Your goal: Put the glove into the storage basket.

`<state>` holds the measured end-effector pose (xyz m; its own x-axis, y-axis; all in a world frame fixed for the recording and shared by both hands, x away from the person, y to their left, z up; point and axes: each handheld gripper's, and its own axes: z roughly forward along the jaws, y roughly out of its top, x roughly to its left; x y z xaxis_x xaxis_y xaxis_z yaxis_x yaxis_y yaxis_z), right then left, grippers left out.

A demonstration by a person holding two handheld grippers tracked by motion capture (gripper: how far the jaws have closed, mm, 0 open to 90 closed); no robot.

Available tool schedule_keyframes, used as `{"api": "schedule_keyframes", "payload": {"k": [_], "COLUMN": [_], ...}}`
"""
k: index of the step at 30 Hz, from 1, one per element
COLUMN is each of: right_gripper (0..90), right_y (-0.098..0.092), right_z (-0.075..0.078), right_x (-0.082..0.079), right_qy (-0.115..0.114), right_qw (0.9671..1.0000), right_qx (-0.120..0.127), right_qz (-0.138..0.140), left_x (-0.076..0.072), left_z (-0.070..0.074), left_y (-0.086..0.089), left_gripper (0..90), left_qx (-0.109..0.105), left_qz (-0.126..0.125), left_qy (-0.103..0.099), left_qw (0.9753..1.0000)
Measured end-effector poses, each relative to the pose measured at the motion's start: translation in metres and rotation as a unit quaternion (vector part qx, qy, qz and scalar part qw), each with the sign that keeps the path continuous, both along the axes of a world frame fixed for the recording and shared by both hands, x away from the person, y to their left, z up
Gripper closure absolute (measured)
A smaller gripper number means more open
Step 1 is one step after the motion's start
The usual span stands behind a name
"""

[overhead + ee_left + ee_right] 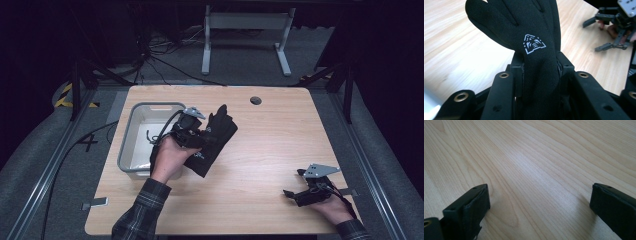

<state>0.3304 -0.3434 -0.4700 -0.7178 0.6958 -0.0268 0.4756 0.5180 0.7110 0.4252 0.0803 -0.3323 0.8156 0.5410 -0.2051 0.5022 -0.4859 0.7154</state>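
Item: black glove (214,138), white triangular emblem on its back, fingers spread — held off the table (260,150) just right of the grey bin (131,131), which serves as landmark here. Holder: left gripper (192,131), jaws clamped on the glove's middle from both sides; in the left gripper view the fabric (536,50) bunches between the jaws, the fingers fanning out beyond them. A mid-body pinch likely keeps the limp cloth from slipping out and lets both ends hang free. The cuff end droops toward the bin's near right corner. Bin contents: something dark and thin lies inside, too small to identify. Second tool: right gripper (295,186), well to the right of the bin near the table's front edge, jaws spread wide over bare wood, holding nothing — apparently parked clear of the glove.
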Motion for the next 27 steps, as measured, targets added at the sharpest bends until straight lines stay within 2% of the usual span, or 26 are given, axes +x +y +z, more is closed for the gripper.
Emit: {"api": "schedule_keyframes", "payload": {"k": [5,9,10,12,14,16,17,23,24,25,27], "right_gripper": [3.2,3.2,3.2,3.2,3.2,3.2,3.2,3.2,3.2,3.2,3.2], "right_y": [0.0,0.0,0.0,0.0,0.0,0.0,0.0,0.0,0.0,0.0,0.0], "right_z": [0.0,0.0,0.0,0.0,0.0,0.0,0.0,0.0,0.0,0.0,0.0], "right_x": [0.0,0.0,0.0,0.0,0.0,0.0,0.0,0.0,0.0,0.0,0.0], "right_qy": [0.0,0.0,0.0,-0.001,-0.001,-0.001,-0.001,-0.001,0.0,0.0,0.0], "right_qw": [1.0,1.0,1.0,1.0,1.0,1.0,1.0,1.0,1.0,1.0,1.0], "right_qx": [0.0,0.0,0.0,0.0,0.0,0.0,0.0,0.0,0.001,0.001,0.001], "right_qz": [0.0,-0.001,-0.001,-0.001,-0.001,-0.002,-0.002,-0.002,-0.003,-0.003,-0.004], "left_x": [0.003,0.006,0.006,0.008,0.009,0.011,0.011,0.017,0.019,0.019,0.021], "left_z": [0.002,0.003,0.003,0.004,0.004,0.003,0.003,-0.005,-0.009,-0.009,-0.013], "left_y": [0.025,0.047,0.047,0.06,0.065,0.078,0.078,0.104,0.111,0.111,0.117], "left_gripper": [67.1,67.1,67.1,67.1,67.1,67.1,67.1,67.1,67.1,67.1,67.1], "left_qx": [0.001,-0.007,-0.007,-0.011,-0.011,-0.008,-0.008,-0.008,-0.003,-0.003,0.001], "left_qz": [0.029,0.058,0.058,0.078,0.083,0.103,0.103,0.139,0.151,0.151,0.161], "left_qy": [-0.001,-0.005,-0.005,-0.005,-0.006,-0.006,-0.006,0.0,0.003,0.003,0.007], "left_qw": [0.9996,0.9983,0.9983,0.9968,0.9964,0.9947,0.9947,0.9903,0.9886,0.9886,0.9869]}}
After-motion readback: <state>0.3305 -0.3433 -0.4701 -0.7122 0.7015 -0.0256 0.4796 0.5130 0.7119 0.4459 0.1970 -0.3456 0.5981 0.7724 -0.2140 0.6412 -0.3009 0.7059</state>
